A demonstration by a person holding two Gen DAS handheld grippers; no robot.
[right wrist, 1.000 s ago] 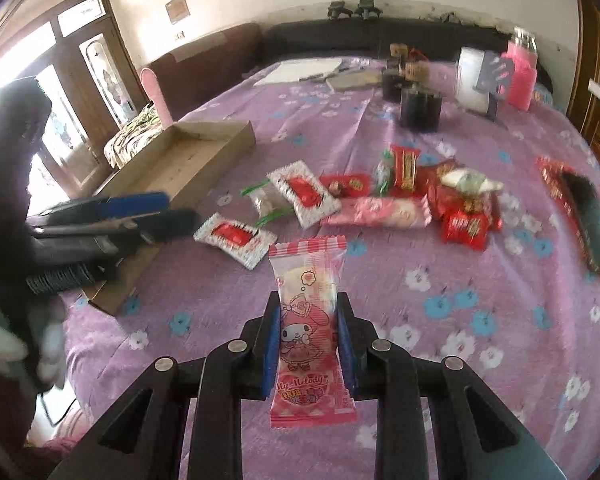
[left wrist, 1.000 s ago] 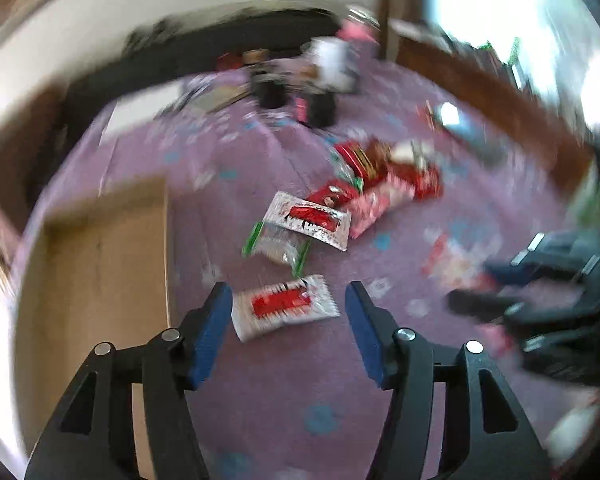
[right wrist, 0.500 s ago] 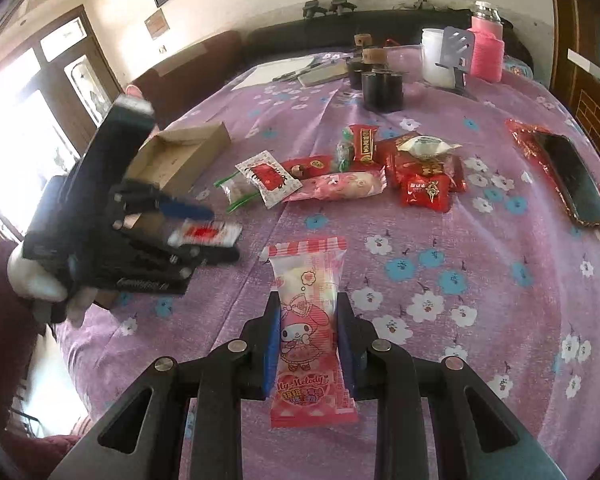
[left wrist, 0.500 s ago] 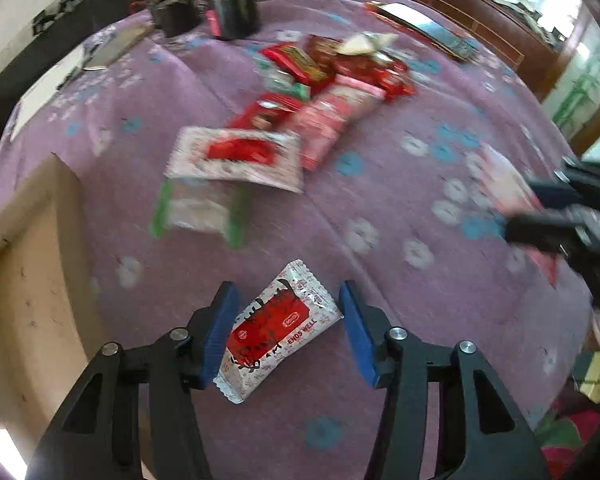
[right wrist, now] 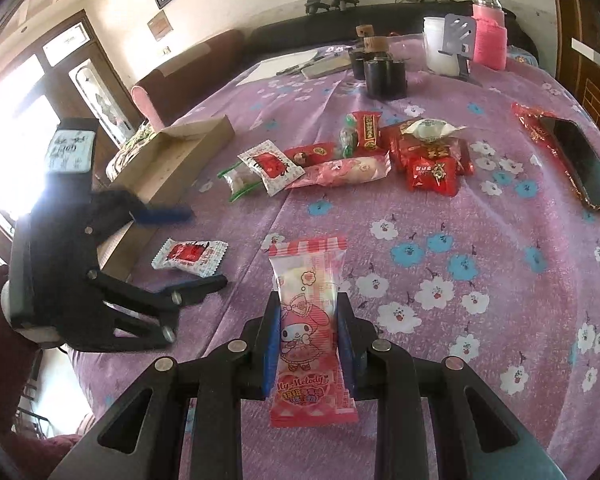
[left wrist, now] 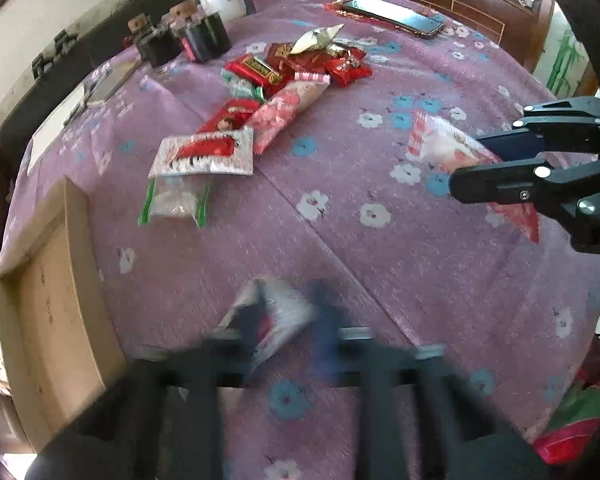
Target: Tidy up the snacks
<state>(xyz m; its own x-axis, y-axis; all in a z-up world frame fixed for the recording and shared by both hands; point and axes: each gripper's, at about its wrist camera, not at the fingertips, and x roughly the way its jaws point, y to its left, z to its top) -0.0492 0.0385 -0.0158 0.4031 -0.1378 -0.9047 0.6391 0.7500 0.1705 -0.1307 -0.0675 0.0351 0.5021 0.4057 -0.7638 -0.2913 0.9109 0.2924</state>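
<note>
Snacks (right wrist: 432,160) are lying in a loose pile near the middle of the purple cloth (right wrist: 460,220), red packets and one long pink one all touching. The right gripper (right wrist: 308,336) is squeezing a pink packet (right wrist: 310,320) with a bunny on it, holding it by both long sides, upright, over the near edge of the cloth. The left gripper (right wrist: 204,246) is pointing down near the left edge of the cloth, just beside the cardboard box (right wrist: 168,160). Its jaws have just been closing in, and a small red and white packet (right wrist: 188,255) is lying flat on the cloth between them. In the right wrist view the jaws are standing apart on each side of that packet and are not pressing it. The left wrist view is too blurry to help. The box is sitting open at the left edge. A phone (right wrist: 584,160) is lying near the right edge, and black tubs (right wrist: 384,76) are standing by the far edge.
</note>
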